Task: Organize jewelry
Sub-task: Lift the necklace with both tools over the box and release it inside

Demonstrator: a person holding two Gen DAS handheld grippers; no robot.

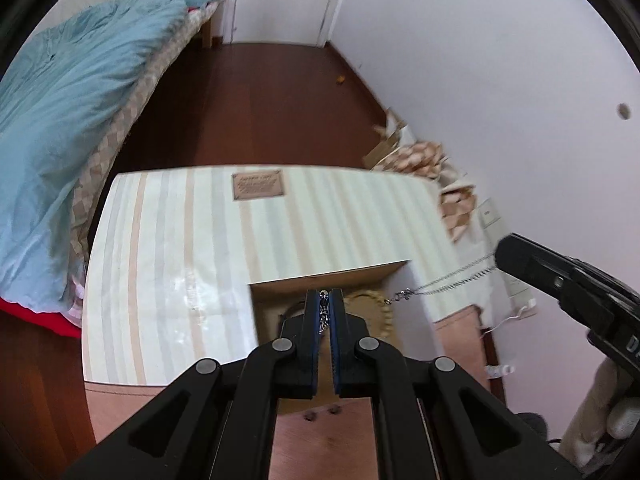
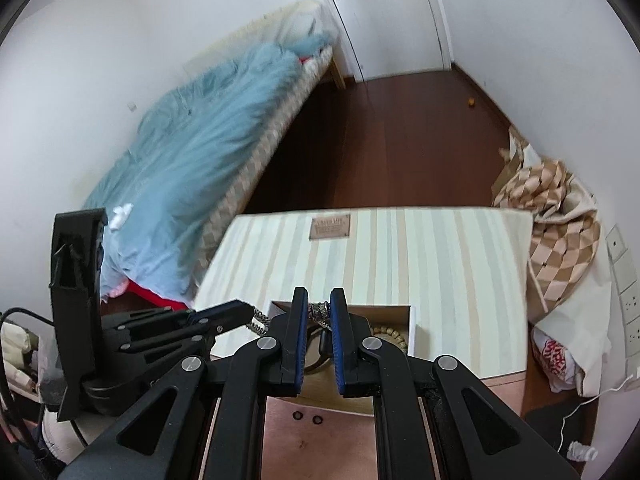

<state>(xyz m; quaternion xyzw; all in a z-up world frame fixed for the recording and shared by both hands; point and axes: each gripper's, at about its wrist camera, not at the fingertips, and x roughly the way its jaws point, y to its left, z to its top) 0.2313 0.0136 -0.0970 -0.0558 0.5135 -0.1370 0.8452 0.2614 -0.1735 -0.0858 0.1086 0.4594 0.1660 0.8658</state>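
Observation:
A silver chain [image 1: 440, 286] is stretched between my two grippers above an open cardboard box [image 1: 332, 276]. In the left wrist view, my left gripper [image 1: 325, 308] is shut on one end of it, and my right gripper [image 1: 502, 258] holds the other end at the right. The right wrist view shows my right gripper [image 2: 319, 310] shut on the chain [image 2: 260, 320], which runs left to my left gripper [image 2: 250, 313]. Inside the box [image 2: 412, 320] lie a beige beaded bracelet [image 2: 390, 334] and a dark band. Two small black rings [image 2: 308, 418] lie on the pink surface in front.
The box stands on a striped cloth [image 1: 168, 264] with a brown label [image 1: 258, 186]. To the left is a bed with a blue duvet [image 1: 68, 120]. A checkered cloth heap [image 2: 560, 224] and wall sockets [image 2: 628, 304] are on the right. Beyond lies dark wooden floor [image 1: 260, 100].

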